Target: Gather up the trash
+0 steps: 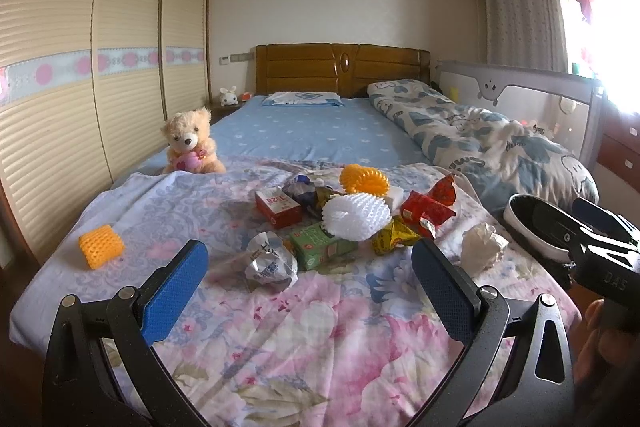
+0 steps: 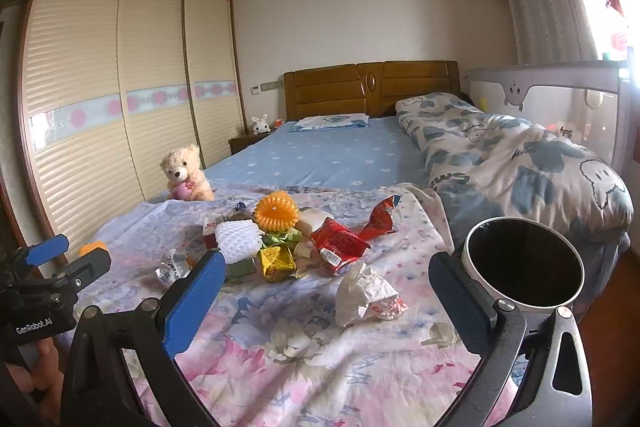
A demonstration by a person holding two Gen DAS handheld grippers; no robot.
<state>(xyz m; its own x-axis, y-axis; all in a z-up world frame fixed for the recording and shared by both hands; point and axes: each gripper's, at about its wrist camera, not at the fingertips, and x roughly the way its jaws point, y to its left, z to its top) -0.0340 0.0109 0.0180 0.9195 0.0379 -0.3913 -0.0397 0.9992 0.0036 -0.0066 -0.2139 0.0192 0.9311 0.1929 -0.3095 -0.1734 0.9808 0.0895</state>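
Left wrist view, going left to right: your left gripper [image 1: 310, 283] hangs low over the flowery sheet [image 1: 320, 339] with its blue pads spread wide and nothing between them. Well off to the left of its left pad sits an orange foam net roll [image 1: 101, 246], alone near the bed edge. Further back on that side a teddy bear [image 1: 192, 143] sits upright. Just ahead of the gap between the pads you've got a crumpled white-and-blue wrapper [image 1: 270, 261], and right beside it a green carton [image 1: 322, 245]. Past those is the main pile: a red carton [image 1: 278, 213], a white foam net [image 1: 355, 217] on top of the heap, an orange spiky ring [image 1: 364, 179] behind it, a yellow foil wrapper [image 1: 394, 235] and a red snack bag [image 1: 430, 209]. Just beyond your right pad lies a crumpled white tissue [image 1: 482, 245].

From the right wrist view, your right gripper [image 2: 324, 297] is also spread open and empty. The tissue [image 2: 366, 295] sits between its two pads, a bit ahead, not touching either. Touching the outside of the right pad is a white bin [image 2: 524, 263] with a dark inside, tipped so the mouth faces you.
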